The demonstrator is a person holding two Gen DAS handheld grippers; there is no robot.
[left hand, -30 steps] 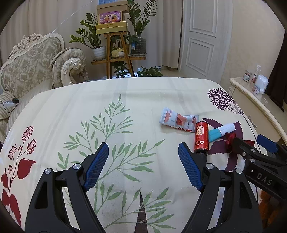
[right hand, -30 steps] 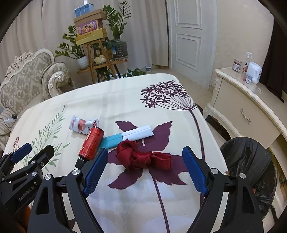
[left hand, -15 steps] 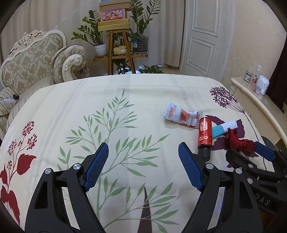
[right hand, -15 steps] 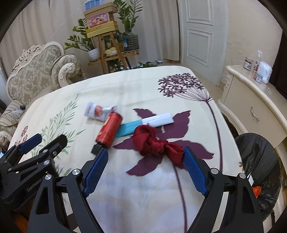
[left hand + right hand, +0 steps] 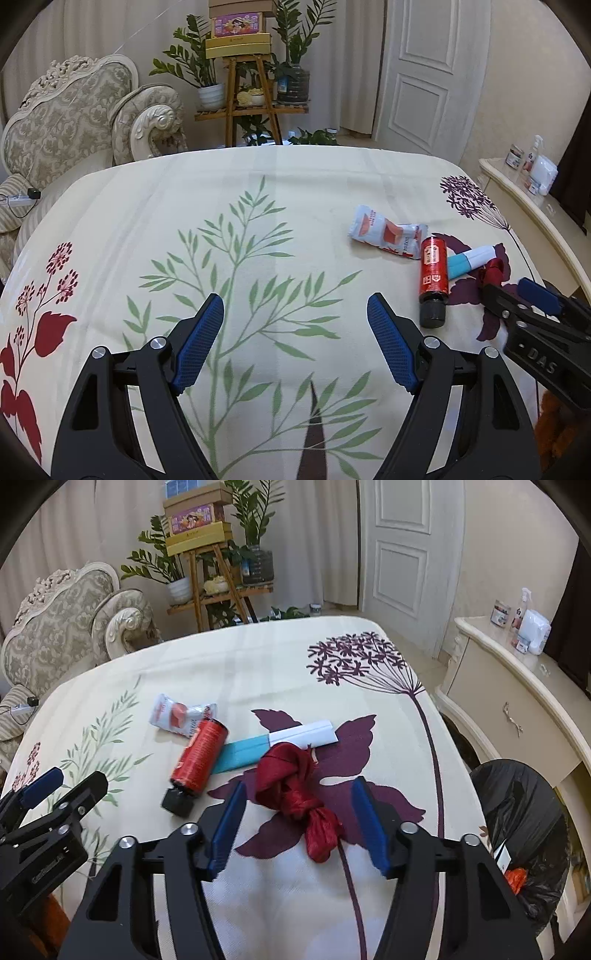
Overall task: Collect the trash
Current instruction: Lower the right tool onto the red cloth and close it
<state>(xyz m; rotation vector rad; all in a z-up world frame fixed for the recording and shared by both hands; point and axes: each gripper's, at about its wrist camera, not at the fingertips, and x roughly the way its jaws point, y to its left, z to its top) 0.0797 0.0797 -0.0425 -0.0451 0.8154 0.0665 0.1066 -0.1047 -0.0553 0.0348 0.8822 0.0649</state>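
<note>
A knotted red cloth (image 5: 295, 794) lies on the flowered tablecloth, between the open fingers of my right gripper (image 5: 299, 801), which hangs low around it without gripping. A red bottle (image 5: 199, 760) with a black cap, a teal and white box (image 5: 277, 744) and a white and red snack wrapper (image 5: 181, 716) lie just beyond. My left gripper (image 5: 295, 325) is open and empty over the table's middle. In its view the bottle (image 5: 433, 275), wrapper (image 5: 388, 236), box (image 5: 471, 260) and cloth (image 5: 491, 271) lie to the right, with the right gripper (image 5: 524, 295) over them.
A bin lined with a black bag (image 5: 524, 823) stands on the floor right of the table. A cream sideboard (image 5: 517, 701) with bottles is beyond it. An armchair (image 5: 81, 122) and a plant stand (image 5: 243, 74) are behind the table.
My right gripper has moved forward and lower, so the red cloth now sits between its fingers, which have narrowed a little. My left gripper has drawn back slightly.
</note>
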